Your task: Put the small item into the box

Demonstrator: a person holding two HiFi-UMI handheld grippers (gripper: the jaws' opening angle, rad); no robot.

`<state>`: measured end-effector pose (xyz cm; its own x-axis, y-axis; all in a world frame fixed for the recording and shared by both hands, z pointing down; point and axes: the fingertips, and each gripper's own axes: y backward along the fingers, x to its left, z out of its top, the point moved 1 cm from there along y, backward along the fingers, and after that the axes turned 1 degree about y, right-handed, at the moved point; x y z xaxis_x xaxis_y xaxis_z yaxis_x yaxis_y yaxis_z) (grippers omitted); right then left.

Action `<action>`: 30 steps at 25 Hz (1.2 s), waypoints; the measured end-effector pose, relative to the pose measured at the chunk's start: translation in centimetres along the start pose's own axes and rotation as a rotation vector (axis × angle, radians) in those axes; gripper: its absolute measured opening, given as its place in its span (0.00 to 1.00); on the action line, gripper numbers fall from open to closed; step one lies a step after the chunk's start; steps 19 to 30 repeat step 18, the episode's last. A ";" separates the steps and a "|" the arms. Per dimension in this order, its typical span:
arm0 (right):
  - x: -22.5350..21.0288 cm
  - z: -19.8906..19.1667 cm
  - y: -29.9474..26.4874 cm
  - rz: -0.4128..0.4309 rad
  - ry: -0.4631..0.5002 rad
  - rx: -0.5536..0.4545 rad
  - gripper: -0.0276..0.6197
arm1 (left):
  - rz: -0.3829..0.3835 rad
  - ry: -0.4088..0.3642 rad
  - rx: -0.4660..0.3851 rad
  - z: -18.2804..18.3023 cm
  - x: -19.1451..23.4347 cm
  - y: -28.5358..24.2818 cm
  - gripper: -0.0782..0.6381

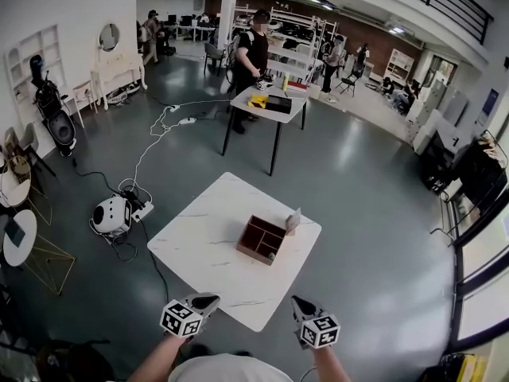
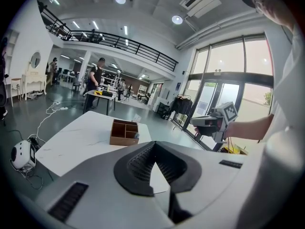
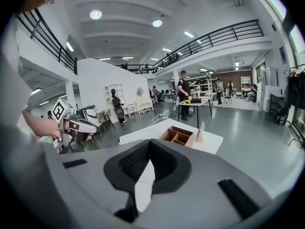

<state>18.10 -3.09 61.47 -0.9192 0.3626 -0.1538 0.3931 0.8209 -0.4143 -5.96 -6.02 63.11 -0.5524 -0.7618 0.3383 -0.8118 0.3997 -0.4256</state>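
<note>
Box [image 1: 256, 233] sits right of centre on the white bench [image 1: 203, 241], a small pale item [image 1: 271, 255] in its near compartment. Left claw [image 1: 205, 300] and right claw [image 1: 300, 302] hover nearside, both closed and empty.

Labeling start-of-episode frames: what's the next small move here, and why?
Probably bring the right hand-held gripper forward toward the small upright item beside the box, then open it. It and the left hand-held gripper sit at the near edge of the table, jaws together, holding nothing.
</note>
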 end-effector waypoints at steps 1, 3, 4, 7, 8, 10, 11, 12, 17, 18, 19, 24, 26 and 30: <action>0.0 -0.1 -0.1 -0.001 -0.002 0.002 0.08 | 0.001 0.003 0.001 -0.1 0.1 0.0 0.13; 0.1 -0.3 -0.3 0.000 -0.008 0.007 0.08 | 0.003 0.006 0.002 -0.4 0.3 0.0 0.13; 0.1 -0.3 -0.5 0.001 -0.008 0.008 0.08 | 0.003 0.006 0.000 -0.4 0.4 0.1 0.13; 0.2 0.0 -0.7 0.000 -0.006 0.006 0.08 | 0.005 0.009 -0.005 -0.2 0.7 0.2 0.13; 0.2 0.2 -0.7 0.000 -0.008 0.004 0.08 | 0.006 0.011 -0.005 -0.2 0.7 0.3 0.13; 0.2 0.4 -0.9 0.002 -0.009 0.000 0.08 | 0.006 0.010 -0.005 -0.2 0.7 0.4 0.13; 0.3 0.4 -1.0 0.004 -0.007 0.000 0.08 | 0.006 0.009 -0.003 -0.2 0.7 0.3 0.13; 0.3 0.4 -1.1 0.006 -0.005 0.000 0.08 | 0.007 0.007 -0.002 -0.3 0.8 0.3 0.13; 0.6 0.7 -1.3 0.010 -0.004 0.009 0.08 | 0.011 -0.012 0.010 0.4 1.5 0.8 0.13; 0.7 0.8 -1.3 0.009 -0.004 0.011 0.08 | 0.010 -0.016 0.013 0.6 1.7 0.9 0.13; 0.7 0.8 -1.3 0.009 -0.004 0.011 0.08 | 0.010 -0.016 0.013 0.6 1.7 0.9 0.13; 0.7 0.8 -1.3 0.009 -0.004 0.011 0.08 | 0.010 -0.016 0.013 0.6 1.7 0.9 0.13; 0.7 0.8 -1.3 0.009 -0.004 0.011 0.08 | 0.010 -0.016 0.013 0.6 1.7 0.9 0.13; 0.7 0.8 -1.3 0.009 -0.004 0.011 0.08 | 0.010 -0.016 0.013 0.6 1.7 0.9 0.13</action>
